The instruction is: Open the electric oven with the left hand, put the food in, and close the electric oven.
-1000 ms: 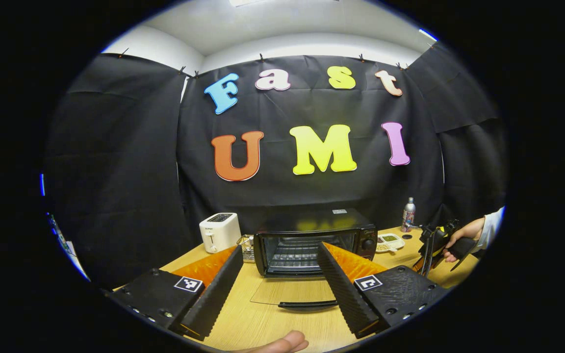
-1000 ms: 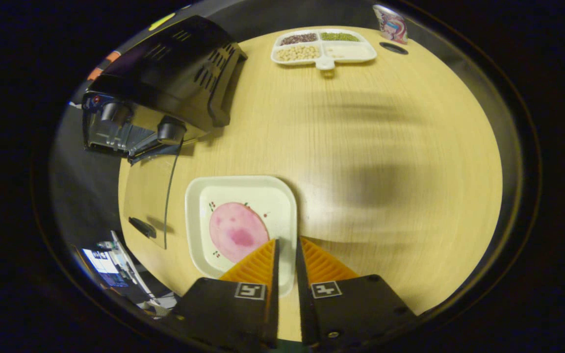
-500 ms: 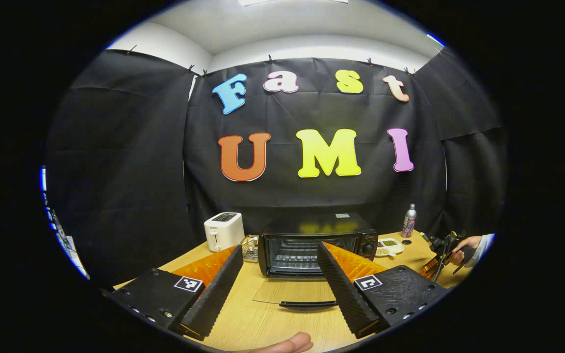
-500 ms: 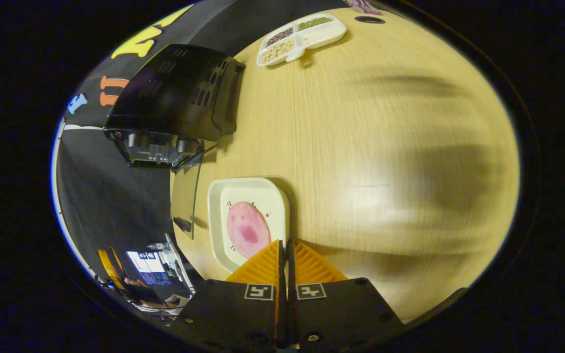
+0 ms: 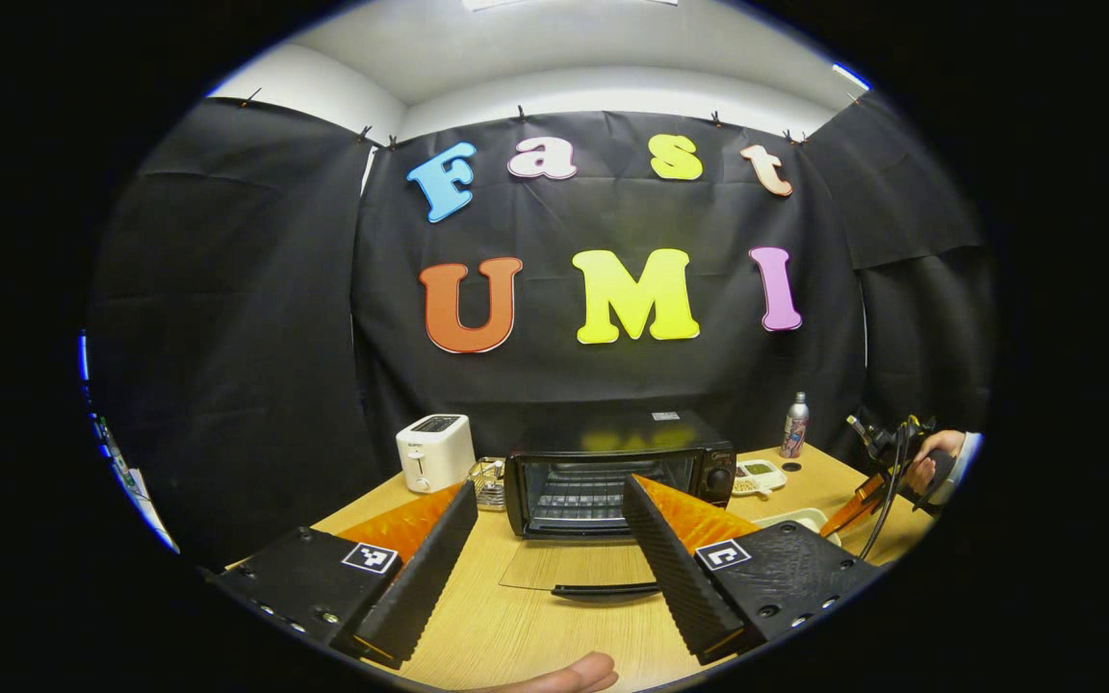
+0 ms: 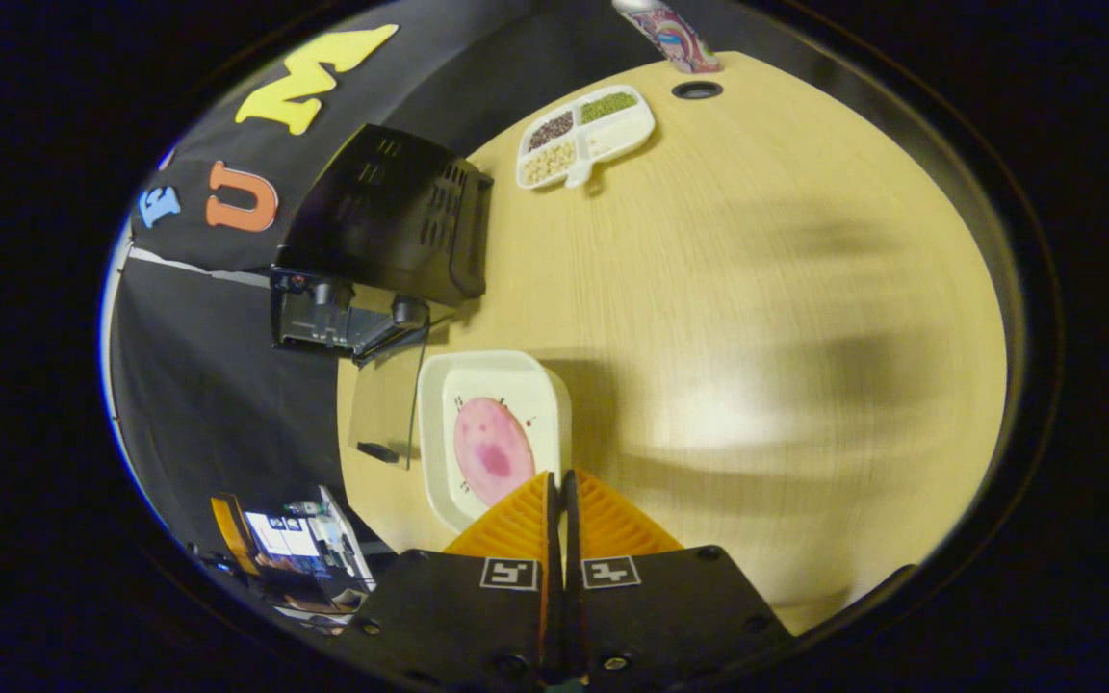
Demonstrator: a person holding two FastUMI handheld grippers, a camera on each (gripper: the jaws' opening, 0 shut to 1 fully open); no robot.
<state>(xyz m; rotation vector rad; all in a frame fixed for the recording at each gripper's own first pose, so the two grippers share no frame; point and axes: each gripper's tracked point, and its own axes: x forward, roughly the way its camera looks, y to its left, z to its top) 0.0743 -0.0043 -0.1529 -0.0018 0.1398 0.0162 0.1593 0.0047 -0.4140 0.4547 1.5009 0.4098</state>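
Black electric oven, door down, lies far-left of our right gripper, whose fingers pinch the white square plate's rim; left gripper wide.

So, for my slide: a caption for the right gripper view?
Right hand-held gripper shut on the plate rim, ham on it, beside the open oven.
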